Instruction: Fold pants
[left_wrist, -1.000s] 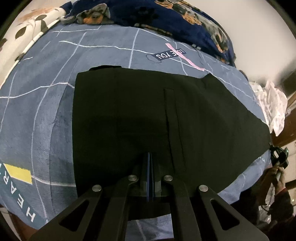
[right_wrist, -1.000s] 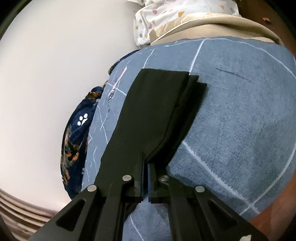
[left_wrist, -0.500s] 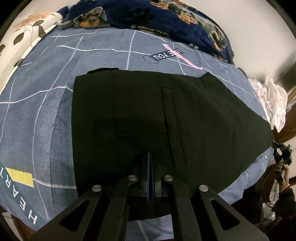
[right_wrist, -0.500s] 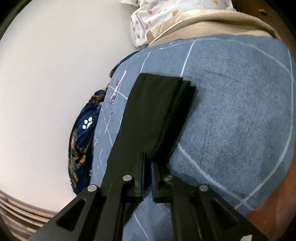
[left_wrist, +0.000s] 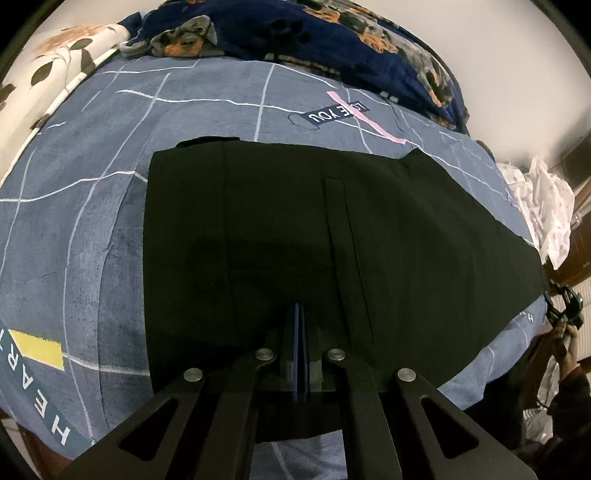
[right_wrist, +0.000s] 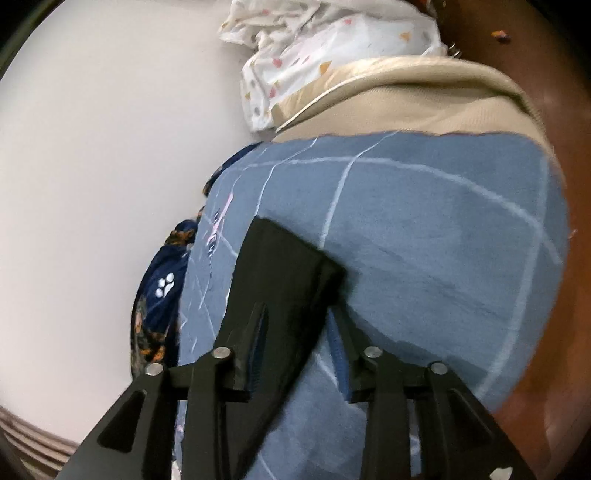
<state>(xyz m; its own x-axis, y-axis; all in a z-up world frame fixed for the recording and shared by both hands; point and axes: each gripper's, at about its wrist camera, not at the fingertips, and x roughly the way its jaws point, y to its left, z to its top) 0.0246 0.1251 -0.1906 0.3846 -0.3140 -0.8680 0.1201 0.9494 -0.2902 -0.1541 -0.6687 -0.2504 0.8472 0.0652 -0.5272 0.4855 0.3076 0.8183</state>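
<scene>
Black pants (left_wrist: 332, 240) lie flat across the blue checked bedsheet (left_wrist: 74, 221), waist at the left and legs running right. My left gripper (left_wrist: 299, 317) is shut on the near edge of the pants, its blue pads pressed together in the fabric. In the right wrist view the folded leg end of the pants (right_wrist: 280, 273) lies on the sheet (right_wrist: 443, 240). My right gripper (right_wrist: 297, 312) is opening; the leg end sits loose between the spread jaws, partly over the left finger, and the pads do not press on it.
A dark blue dog-print blanket (left_wrist: 332, 37) is bunched at the far side. A floral pillow (left_wrist: 55, 62) lies far left. White patterned cloth (right_wrist: 314, 55) tops a beige cover (right_wrist: 406, 96). A wooden bed frame (right_wrist: 554, 110) borders the sheet. A person's hand (left_wrist: 565, 332) shows at right.
My right gripper has gone from shut on the leg end to jaws apart, letting the fabric go, and it has drawn back a little. The left gripper and the waist have stayed put.
</scene>
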